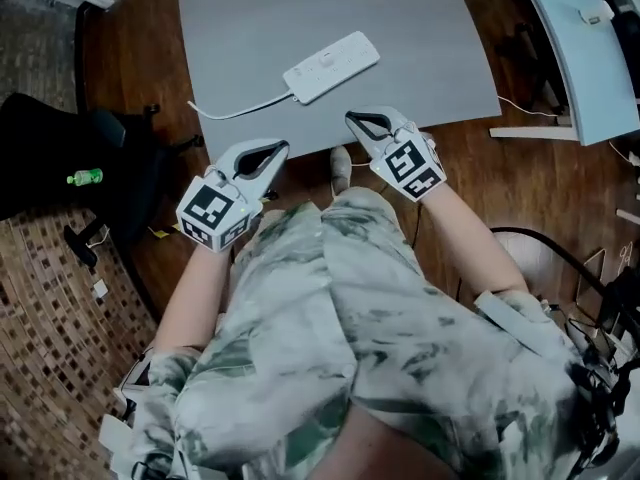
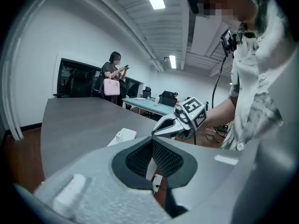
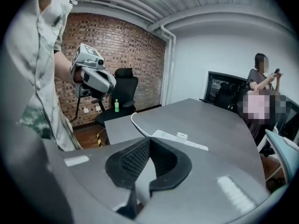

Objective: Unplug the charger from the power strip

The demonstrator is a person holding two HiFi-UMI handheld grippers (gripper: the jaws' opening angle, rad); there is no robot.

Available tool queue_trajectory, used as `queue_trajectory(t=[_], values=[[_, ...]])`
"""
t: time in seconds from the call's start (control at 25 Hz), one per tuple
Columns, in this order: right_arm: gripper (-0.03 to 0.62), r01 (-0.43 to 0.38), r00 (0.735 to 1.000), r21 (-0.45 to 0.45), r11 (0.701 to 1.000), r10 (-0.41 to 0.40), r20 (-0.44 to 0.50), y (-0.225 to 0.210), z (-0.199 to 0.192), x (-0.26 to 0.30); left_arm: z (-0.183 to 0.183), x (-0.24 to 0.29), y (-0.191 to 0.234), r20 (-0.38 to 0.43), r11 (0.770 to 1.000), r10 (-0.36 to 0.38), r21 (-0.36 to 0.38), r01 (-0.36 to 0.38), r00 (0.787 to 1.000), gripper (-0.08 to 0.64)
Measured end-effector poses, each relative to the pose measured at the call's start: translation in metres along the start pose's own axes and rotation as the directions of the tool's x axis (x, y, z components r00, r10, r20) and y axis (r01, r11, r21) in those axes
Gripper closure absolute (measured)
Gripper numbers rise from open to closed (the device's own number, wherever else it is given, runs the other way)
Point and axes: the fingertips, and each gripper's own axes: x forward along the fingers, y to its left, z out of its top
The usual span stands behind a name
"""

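Grippers: we count two, hand-held, with pale grey moulded shells.
Left gripper [image 1: 284,147]: jaws together, black ribbed pads meeting at the tips and gripping nothing; held over the floor, just short of the table's near edge.
Right gripper [image 1: 351,118]: jaws together in the same way, tips closed on themselves and empty; the tips sit over the table's near edge.
Marker cubes [image 1: 212,213]: two, one per gripper, white faces with black square patterns.
Chair [image 1: 45,148]: one, black and padded, far left on the floor.
Bottle [image 1: 85,177]: one, small, green, on the chair's seat; the right gripper view shows it upright.
Floor [image 1: 130,28]: dark wooden boards with a slight sheen.
Cable [image 1: 238,113]: one, thin, white, round; it curves from the strip's left end to the table's near-left edge.
Power strip [image 1: 332,66]: one, smooth white plastic, oblong with rounded corners; it lies flat and askew on the table, beyond both grippers and touching neither.
Charger [image 3: 181,136]: one, a small white boxy block seated in the strip's top face; we cannot pick it out in the head view.
Table [image 1: 300,8]: one, grey and matte, with a curved near edge.
Second table [image 1: 585,58]: one, pale blue and curved, far right.
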Motion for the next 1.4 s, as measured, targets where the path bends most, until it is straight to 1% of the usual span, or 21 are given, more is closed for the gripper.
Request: queue_trajectory(t=[0.12,0.2,0.36,0.4,0.44,0.52,0.6,0.68,0.8,0.88,1.04,1.12,1.28,1.4], values=[[0.586,-0.037,0.999,-0.02,0.999,0.036,-0.022,-0.03,-0.018,0.025,0.0,0.03,0.018,-0.025,1.0,0.027,-0.015,-0.027,0.999,0.557],[0.586,-0.035,0.998,-0.028,0.999,0.034,-0.046,-0.054,-0.031,0.042,-0.004,0.05,0.032,-0.057,0.999,0.041,-0.011,-0.042,0.998,0.557],[0.586,-0.02,0.996,-0.002,1.0,0.019,-0.087,-0.093,-0.047,0.079,-0.016,0.088,0.061,-0.133,0.999,0.047,-0.004,-0.048,0.99,0.555],[0.586,-0.018,0.995,-0.003,1.0,0.018,-0.098,-0.102,-0.05,0.088,-0.017,0.098,0.07,-0.148,0.999,0.052,0.003,-0.052,0.988,0.512],[0.586,-0.016,0.994,-0.003,1.0,0.016,-0.11,-0.11,-0.053,0.096,-0.018,0.108,0.078,-0.165,0.998,0.057,0.011,-0.056,0.985,0.485],[0.586,-0.019,0.991,0.003,1.0,0.019,-0.132,-0.12,-0.06,0.106,-0.022,0.128,0.09,-0.202,0.998,0.062,0.029,-0.058,0.978,0.477],[0.586,-0.033,0.988,-0.006,0.999,0.032,-0.151,-0.123,-0.067,0.115,-0.027,0.145,0.103,-0.238,0.997,0.072,0.049,-0.062,0.969,0.449],[0.586,-0.06,0.985,-0.04,0.997,0.052,-0.167,-0.122,-0.07,0.124,-0.033,0.16,0.117,-0.275,0.996,0.078,0.067,-0.062,0.958,0.426],[0.586,-0.087,0.981,-0.067,0.994,0.074,-0.178,-0.121,-0.072,0.132,-0.042,0.181,0.127,-0.337,0.993,0.066,0.113,-0.029,0.939,0.407],[0.586,-0.092,0.981,-0.062,0.994,0.08,-0.174,-0.12,-0.07,0.132,-0.05,0.192,0.13,-0.375,0.987,0.067,0.158,-0.008,0.924,0.407],[0.588,-0.115,0.981,-0.048,0.992,0.106,-0.164,-0.116,-0.069,0.128,-0.071,0.202,0.132,-0.461,0.976,0.092,0.218,0.012,0.882,0.411],[0.588,-0.126,0.978,-0.037,0.991,0.118,-0.169,-0.117,-0.066,0.128,-0.074,0.204,0.135,-0.482,0.974,0.106,0.225,0.006,0.87,0.449],[0.588,-0.143,0.975,-0.019,0.99,0.138,-0.176,-0.115,-0.064,0.127,-0.075,0.204,0.134,-0.504,0.971,0.111,0.238,0.014,0.857,0.454],[0.588,-0.138,0.975,-0.022,0.99,0.131,-0.18,-0.115,-0.065,0.127,-0.077,0.205,0.134,-0.501,0.97,0.104,0.241,0.023,0.859,0.457]])
